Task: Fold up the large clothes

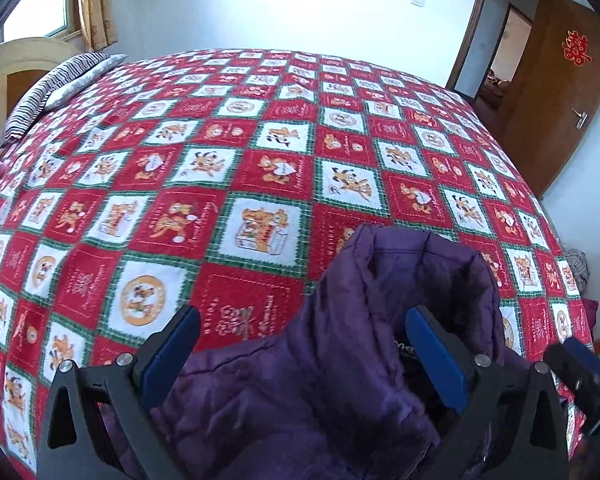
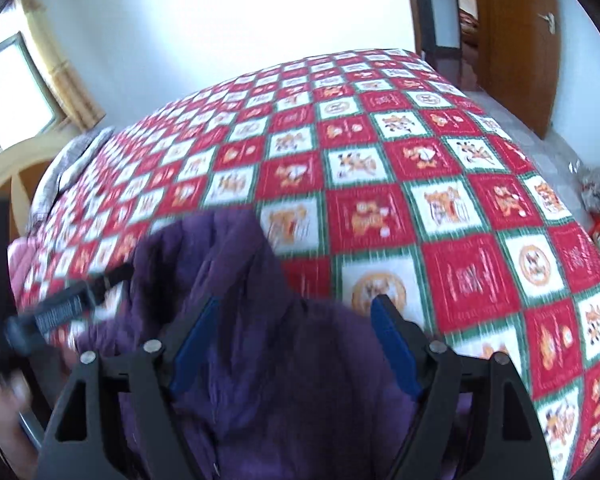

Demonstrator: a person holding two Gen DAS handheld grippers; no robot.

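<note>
While both grippers, left (image 1: 302, 354) and right (image 2: 296, 344), gape unclenched, the jacket (image 1: 340, 340) lies bunched between each one's 2 fingers, seemingly nearer the left.

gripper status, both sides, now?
Left gripper: open, jaws wide either side of the purple quilted jacket, not clamped.
Right gripper: open, jaws spread around the same jacket.
</note>
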